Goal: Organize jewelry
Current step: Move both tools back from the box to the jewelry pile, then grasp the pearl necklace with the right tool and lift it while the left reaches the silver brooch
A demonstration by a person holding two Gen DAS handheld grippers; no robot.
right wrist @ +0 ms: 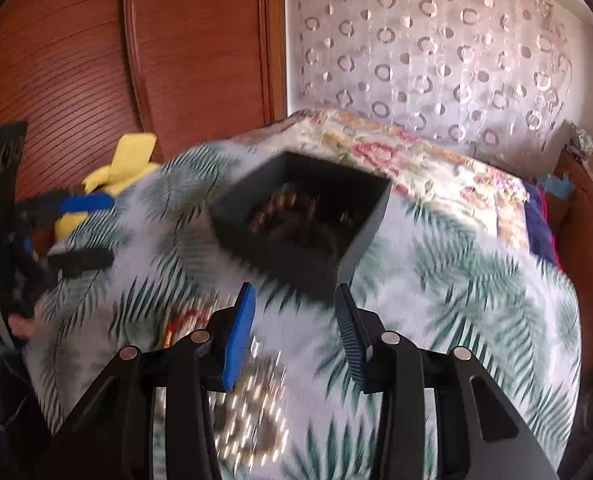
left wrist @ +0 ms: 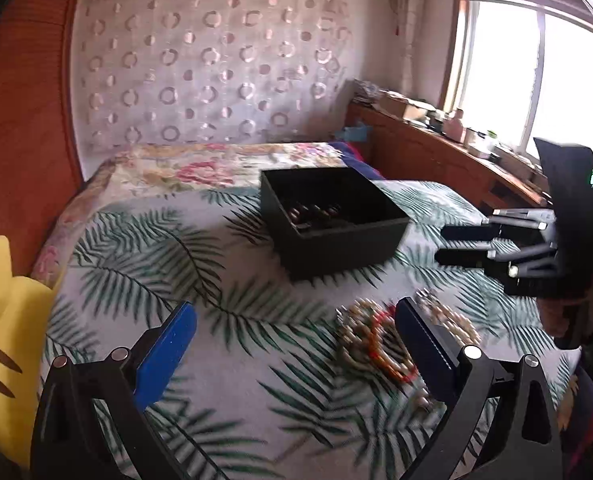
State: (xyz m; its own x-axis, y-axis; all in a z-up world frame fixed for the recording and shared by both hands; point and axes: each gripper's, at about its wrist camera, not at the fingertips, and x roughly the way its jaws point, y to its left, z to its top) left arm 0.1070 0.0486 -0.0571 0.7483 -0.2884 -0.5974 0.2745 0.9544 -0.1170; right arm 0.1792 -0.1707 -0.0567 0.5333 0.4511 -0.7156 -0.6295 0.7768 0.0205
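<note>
A black open box (left wrist: 336, 220) sits on the leaf-print bedspread (left wrist: 200, 280) and holds brown beaded jewelry (right wrist: 284, 208); the box also shows in the right wrist view (right wrist: 296, 216). A pile of beaded bracelets (left wrist: 376, 344), red and pale, lies in front of the box. My left gripper (left wrist: 296, 332) is open and empty, its right finger over the pile. My right gripper (right wrist: 294, 324) is open and empty above pale beads (right wrist: 252, 412), in front of the box. The right gripper also shows in the left wrist view (left wrist: 456, 246), and the left gripper in the right wrist view (right wrist: 96, 232).
A yellow plush toy (left wrist: 4, 340) lies at the bed's left edge. A wooden wardrobe (right wrist: 96, 60) stands to the left. A wooden cabinet (left wrist: 436, 152) with clutter runs under the window on the right. A floral quilt (left wrist: 224, 168) lies behind the box.
</note>
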